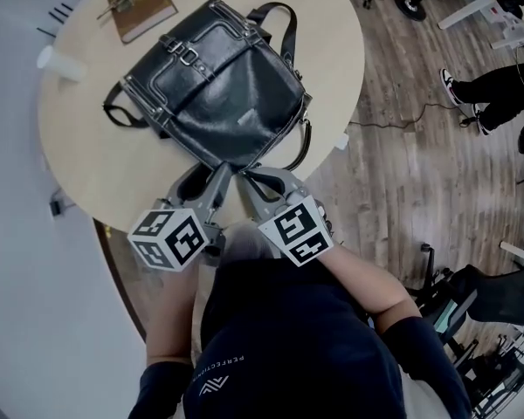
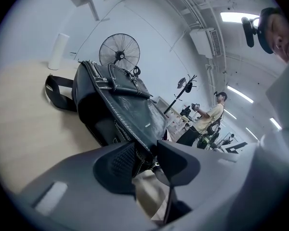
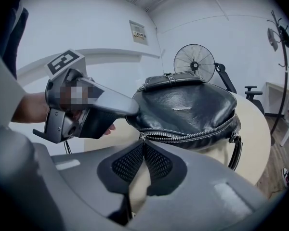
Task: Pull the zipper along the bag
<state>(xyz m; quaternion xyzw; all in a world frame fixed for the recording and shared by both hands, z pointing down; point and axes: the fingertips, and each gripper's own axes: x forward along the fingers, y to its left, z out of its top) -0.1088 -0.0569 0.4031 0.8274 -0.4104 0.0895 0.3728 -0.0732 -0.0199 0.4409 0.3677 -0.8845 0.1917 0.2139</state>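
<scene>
Zip pull barely started: zipper (image 3: 192, 134) looked meshed shut along its whole visible run.
Right gripper (image 3: 143, 146) was pinched tight on the zipper pull (image 3: 141, 138), at the zipper's left end in the right gripper view. Left gripper (image 2: 147, 160) stood wide and looked clamped on the near corner of the bag (image 1: 214, 85), upper centre in the head view. Full traverse remained. Bag lay on a round pale-wood table (image 1: 87, 164), notebook (image 1: 141, 5) at upper left. Room: wood-plank floor (image 1: 402, 164), white walls, pedestal fan (image 3: 194, 61) behind.
</scene>
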